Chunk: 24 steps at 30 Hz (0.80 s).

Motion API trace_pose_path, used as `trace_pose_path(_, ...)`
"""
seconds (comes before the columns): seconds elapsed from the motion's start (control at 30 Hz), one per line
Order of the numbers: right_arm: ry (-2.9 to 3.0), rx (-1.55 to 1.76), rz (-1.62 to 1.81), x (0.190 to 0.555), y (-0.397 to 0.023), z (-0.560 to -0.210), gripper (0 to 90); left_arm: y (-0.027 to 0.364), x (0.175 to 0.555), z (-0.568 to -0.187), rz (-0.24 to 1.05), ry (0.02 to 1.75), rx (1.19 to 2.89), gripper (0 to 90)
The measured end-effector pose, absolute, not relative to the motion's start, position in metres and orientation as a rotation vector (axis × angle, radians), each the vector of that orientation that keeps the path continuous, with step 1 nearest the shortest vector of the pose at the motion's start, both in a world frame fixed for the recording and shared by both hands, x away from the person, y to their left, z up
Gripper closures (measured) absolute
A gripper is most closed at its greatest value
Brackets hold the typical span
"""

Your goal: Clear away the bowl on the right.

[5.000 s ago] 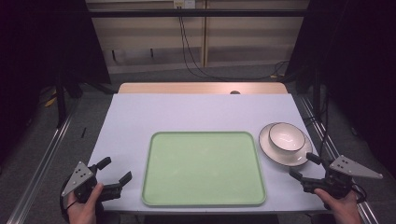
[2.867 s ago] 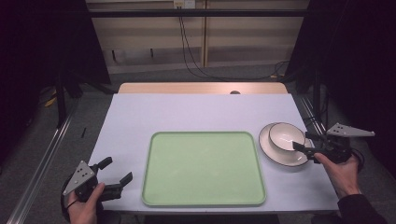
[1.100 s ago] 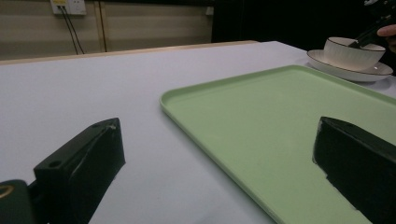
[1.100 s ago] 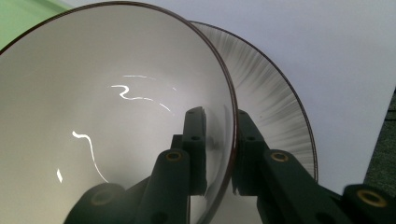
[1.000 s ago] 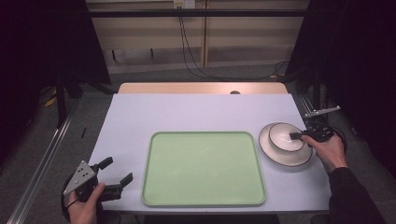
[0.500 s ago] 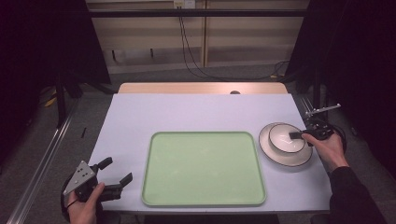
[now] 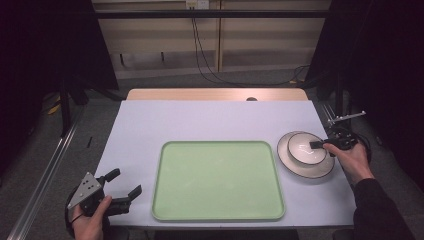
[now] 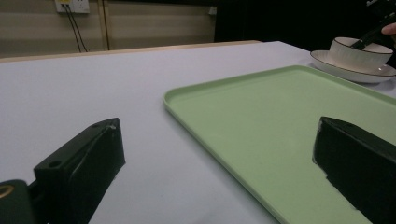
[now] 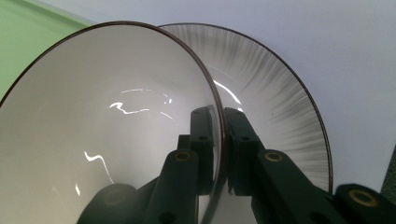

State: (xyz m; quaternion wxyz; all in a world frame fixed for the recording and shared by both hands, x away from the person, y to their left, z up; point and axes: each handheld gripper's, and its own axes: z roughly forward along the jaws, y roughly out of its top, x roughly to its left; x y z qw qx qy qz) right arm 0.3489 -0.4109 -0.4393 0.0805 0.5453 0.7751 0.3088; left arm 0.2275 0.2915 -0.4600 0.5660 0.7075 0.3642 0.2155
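Right gripper view is showing the right gripper (image 9: pixel 218 140) clamping the white ceramic bowl's (image 9: pixel 107 126) thin rim; lifting risks slipping onto the plate (image 9: pixel 280 93). Left gripper's (image 7: pixel 122 187) jaws are standing apart.

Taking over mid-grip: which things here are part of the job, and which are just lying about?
In the job:
- bowl, rim pinched by the right claw
- plate under it
- green tray

Just about:
- left claw, open, idle
- wall cables

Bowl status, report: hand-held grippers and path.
Right hand-held gripper shut on bowl rim. Bowl on plate. Left hand-held gripper open, idle. Tray bare.
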Motion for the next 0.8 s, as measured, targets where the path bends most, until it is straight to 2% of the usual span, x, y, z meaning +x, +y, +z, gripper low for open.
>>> trace_pose_path(0.8,2.294,1.639,1.026,0.3408,-0.4186,-0.4331,83.0,0.2920,0.2271,-0.4602,0.503,0.863,1.659,2.0)
